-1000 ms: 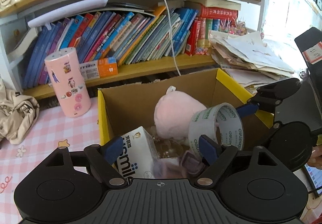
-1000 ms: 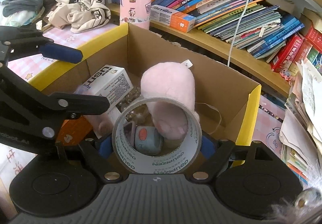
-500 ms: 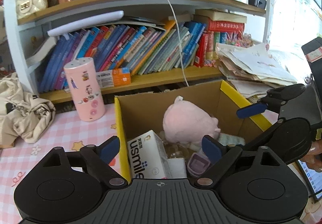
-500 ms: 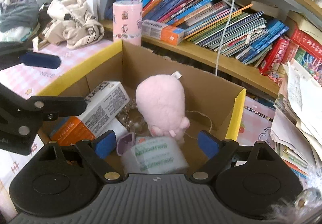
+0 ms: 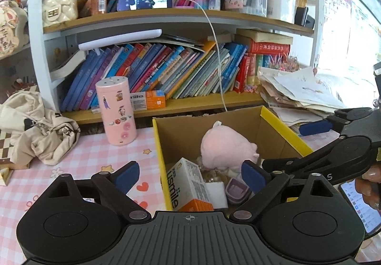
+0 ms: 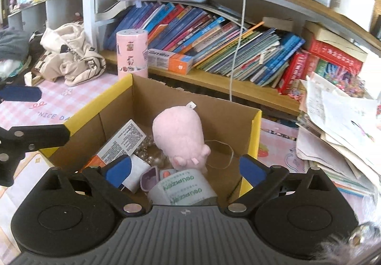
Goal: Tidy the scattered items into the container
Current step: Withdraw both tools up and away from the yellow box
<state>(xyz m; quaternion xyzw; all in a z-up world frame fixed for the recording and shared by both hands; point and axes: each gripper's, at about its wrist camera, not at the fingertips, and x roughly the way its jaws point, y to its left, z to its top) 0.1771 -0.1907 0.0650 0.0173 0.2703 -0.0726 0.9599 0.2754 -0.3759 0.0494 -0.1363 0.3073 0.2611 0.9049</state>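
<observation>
A yellow-rimmed cardboard box [image 5: 283, 125] [image 6: 256, 131] stands on the pink checked tablecloth. Inside lie a pink plush toy [image 5: 226, 146] [image 6: 179, 136], a white usmile box [image 5: 184, 181] [image 6: 125, 140], a purple case [image 5: 235, 191] and a roll of tape [image 6: 183, 187] at the near side. My left gripper [image 5: 189, 173] is open and empty above the box's left front. My right gripper [image 6: 185, 168] is open and empty above the tape roll; it also shows at the right of the left wrist view [image 5: 316, 127].
A pink cylinder with stickers [image 5: 116, 110] [image 6: 131, 53] stands left of the box. A beige garment [image 5: 35, 127] lies further left. A bookshelf [image 5: 166, 70] is behind the box, a stack of papers [image 5: 304, 96] to its right. A phone [image 5: 359, 205] lies at right.
My right gripper opened and let go of the tape roll, which dropped into the box. Both grippers rose and drew back from the box.
</observation>
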